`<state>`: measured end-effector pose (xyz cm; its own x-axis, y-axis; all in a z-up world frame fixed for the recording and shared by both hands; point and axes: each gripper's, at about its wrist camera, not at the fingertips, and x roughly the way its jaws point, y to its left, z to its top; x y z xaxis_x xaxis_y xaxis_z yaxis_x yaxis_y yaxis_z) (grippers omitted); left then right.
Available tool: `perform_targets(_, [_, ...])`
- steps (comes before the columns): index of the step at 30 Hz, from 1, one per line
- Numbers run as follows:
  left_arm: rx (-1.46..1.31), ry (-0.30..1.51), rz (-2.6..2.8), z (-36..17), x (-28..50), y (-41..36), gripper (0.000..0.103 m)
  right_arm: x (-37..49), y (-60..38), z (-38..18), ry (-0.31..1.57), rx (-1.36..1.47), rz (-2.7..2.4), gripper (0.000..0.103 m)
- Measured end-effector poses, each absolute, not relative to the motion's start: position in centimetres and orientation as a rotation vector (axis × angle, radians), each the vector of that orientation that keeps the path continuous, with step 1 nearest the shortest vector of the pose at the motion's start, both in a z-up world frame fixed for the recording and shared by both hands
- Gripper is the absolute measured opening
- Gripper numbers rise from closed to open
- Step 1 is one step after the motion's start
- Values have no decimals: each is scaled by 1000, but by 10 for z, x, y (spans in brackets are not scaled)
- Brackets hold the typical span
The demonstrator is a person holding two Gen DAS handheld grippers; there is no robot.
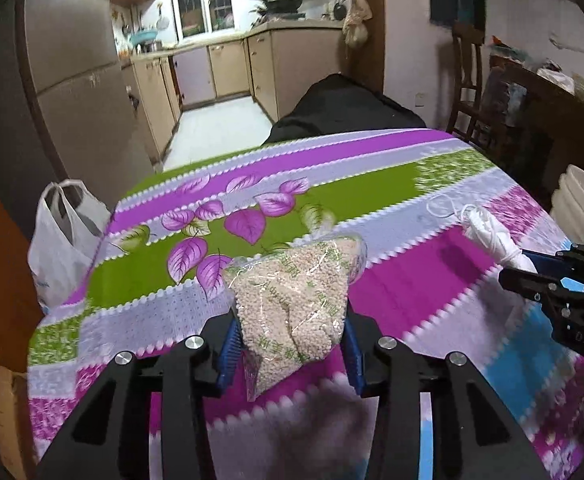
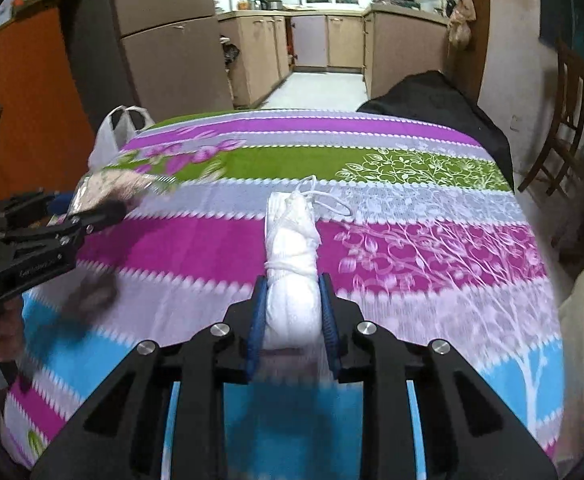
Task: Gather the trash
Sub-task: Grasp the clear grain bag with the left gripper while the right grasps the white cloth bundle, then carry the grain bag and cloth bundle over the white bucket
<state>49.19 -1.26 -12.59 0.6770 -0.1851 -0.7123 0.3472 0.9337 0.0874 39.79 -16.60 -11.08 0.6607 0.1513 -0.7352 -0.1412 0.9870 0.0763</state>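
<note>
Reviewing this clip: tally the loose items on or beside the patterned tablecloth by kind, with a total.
Clear bag of pale grains, between the left gripper pads: 1
White wrapped bundle with string, between the right gripper pads: 1
White plastic carrier bag, at the table's far left edge: 1
Total: 3

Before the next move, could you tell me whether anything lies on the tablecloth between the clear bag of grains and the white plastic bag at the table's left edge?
Nothing visible does. The clear bag of grains sits in the left gripper, and only bare tablecloth lies between it and the white plastic bag.
</note>
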Motion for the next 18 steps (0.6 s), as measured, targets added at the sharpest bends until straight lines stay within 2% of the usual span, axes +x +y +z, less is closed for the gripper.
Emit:
perform_targets(9, [303, 719, -371, -106, 427, -73, 44, 323, -176, -92, 817, 17, 166, 24])
perform_targets(18, [379, 708, -445, -107, 390, -132, 44, 273, -218, -102, 848, 66, 72, 24])
